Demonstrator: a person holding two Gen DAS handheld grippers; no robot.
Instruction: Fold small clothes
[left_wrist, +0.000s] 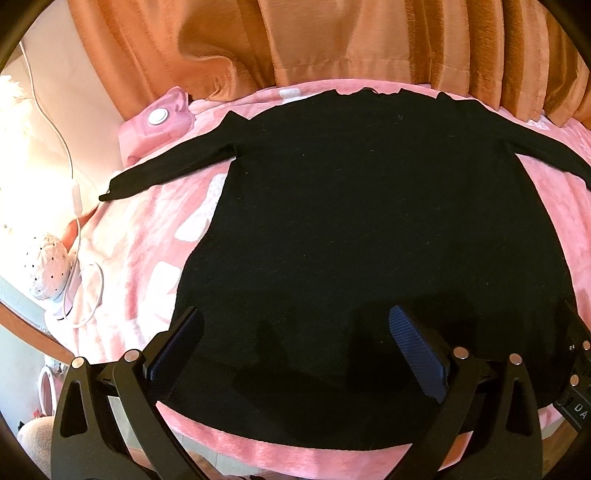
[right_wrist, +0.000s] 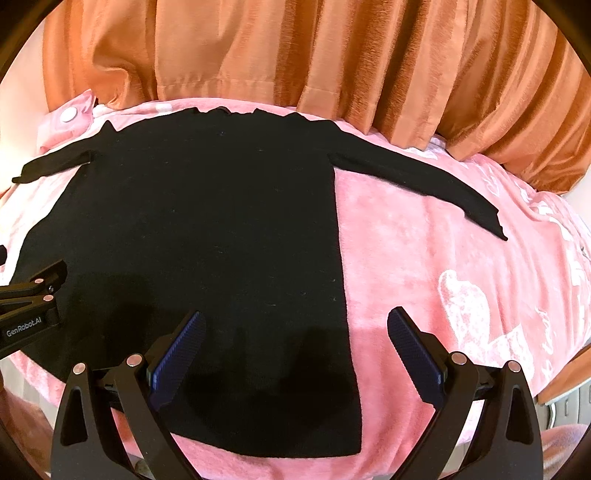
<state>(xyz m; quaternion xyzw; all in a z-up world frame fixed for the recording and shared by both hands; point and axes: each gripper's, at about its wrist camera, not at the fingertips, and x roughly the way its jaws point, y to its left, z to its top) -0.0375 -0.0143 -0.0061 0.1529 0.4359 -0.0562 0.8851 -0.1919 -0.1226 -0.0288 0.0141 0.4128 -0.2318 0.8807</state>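
A black long-sleeved sweater (left_wrist: 362, 229) lies flat on a pink blanket (left_wrist: 147, 236), neck away from me, both sleeves spread out to the sides. It also shows in the right wrist view (right_wrist: 207, 229). My left gripper (left_wrist: 295, 325) is open and empty, hovering over the sweater's lower hem. My right gripper (right_wrist: 295, 328) is open and empty over the sweater's lower right corner, one finger over the sweater and one over the blanket (right_wrist: 443, 258). The left gripper's body (right_wrist: 29, 310) shows at the left edge of the right wrist view.
Orange curtains (left_wrist: 332, 40) hang behind the bed. A pink pouch with a white button (left_wrist: 159, 122) lies at the far left. A white cable (left_wrist: 79, 229) and a white dotted object (left_wrist: 46, 266) sit at the left edge.
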